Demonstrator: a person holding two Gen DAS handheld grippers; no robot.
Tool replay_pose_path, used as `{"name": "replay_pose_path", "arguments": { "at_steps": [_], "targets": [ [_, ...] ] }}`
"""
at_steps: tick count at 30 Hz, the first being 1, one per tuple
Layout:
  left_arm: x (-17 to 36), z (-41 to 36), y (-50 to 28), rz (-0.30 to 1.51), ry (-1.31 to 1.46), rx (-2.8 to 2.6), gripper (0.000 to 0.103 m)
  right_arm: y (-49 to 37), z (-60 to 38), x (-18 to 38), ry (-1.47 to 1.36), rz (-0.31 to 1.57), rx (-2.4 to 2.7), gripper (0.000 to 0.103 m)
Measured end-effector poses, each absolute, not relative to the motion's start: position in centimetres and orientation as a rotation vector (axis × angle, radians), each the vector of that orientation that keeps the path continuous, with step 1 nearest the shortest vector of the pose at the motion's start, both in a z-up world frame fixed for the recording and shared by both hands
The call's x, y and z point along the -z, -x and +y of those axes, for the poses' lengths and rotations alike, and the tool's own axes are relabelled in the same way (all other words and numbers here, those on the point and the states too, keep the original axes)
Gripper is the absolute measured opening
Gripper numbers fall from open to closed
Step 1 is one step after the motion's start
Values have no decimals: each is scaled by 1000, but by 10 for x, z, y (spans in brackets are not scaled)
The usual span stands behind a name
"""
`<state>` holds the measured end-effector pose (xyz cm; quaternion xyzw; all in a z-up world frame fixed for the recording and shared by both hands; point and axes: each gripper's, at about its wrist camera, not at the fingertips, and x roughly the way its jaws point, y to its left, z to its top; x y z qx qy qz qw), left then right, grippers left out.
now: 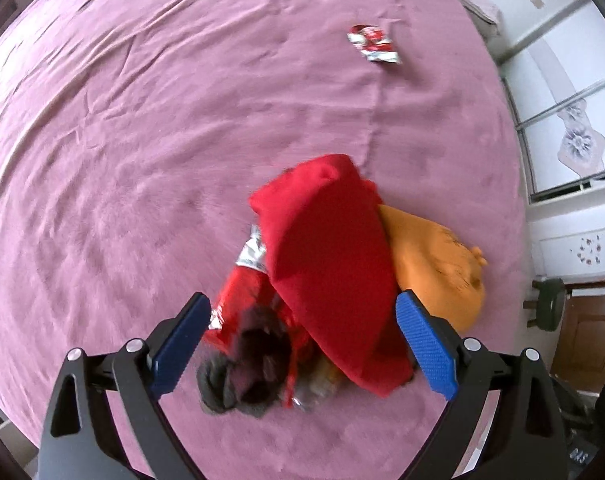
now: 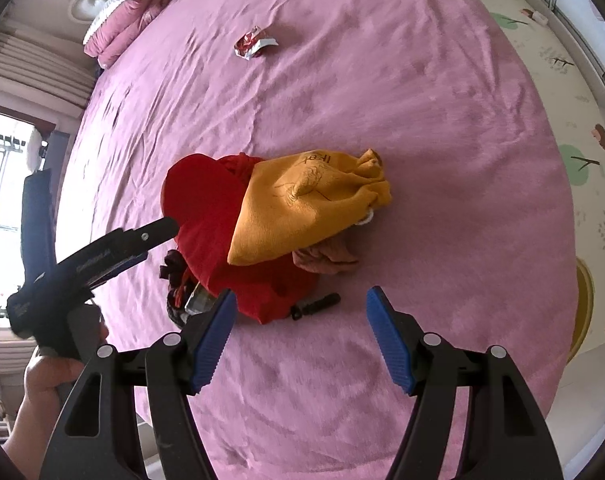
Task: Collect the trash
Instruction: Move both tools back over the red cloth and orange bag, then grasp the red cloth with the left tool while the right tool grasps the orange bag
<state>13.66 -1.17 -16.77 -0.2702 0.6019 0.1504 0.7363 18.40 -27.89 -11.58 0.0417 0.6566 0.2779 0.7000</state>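
Black tongs (image 2: 300,334), blue ribbed pads (image 2: 214,338), silver screws.

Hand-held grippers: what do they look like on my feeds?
Both match: the left hand-held gripper and right hand-held gripper have black frames with silver pivot bolts and ribbed blue finger pads. White lettering marks the left one's side; a bare hand holds it.

The bedspread (image 2: 382,100) looked like matt, napped pink cloth — softly creased. The far wrapper (image 1: 373,44) was shiny crinkled foil; the red cloth (image 1: 326,264) and yellow bag (image 2: 302,204) were matt fabric.
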Motion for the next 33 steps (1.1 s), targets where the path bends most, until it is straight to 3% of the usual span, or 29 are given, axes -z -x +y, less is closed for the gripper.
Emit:
{"name": "replay_pose_path", "arguments": {
  "at_steps": [8, 11, 13, 17, 18, 22, 30, 33],
  "targets": [
    [191, 13, -158, 1344, 605, -364, 93, -194, -270, 129, -88, 1491, -613, 66],
    [193, 14, -168, 1361, 575, -373, 73, -198, -267, 135, -85, 1505, -612, 67],
    [195, 11, -173, 1383, 548, -365, 51, -200, -264, 139, -77, 1508, -611, 67],
    [194, 4, -181, 1393, 515, -338, 33, -206, -261, 145, -77, 1517, -608, 68],
    [192, 3, -181, 1385, 518, -325, 23, -208, -259, 147, -73, 1519, -607, 69],
    [180, 1, -181, 1341, 541, -305, 18, -218, -259, 155, -79, 1528, -592, 69],
    [152, -10, -167, 1276, 577, -248, 16, -251, -277, 178, -189, 1556, -520, 69],
    [151, -12, -162, 1274, 583, -244, 16, -263, -277, 195, -309, 1613, -538, 78]
  ]
}}
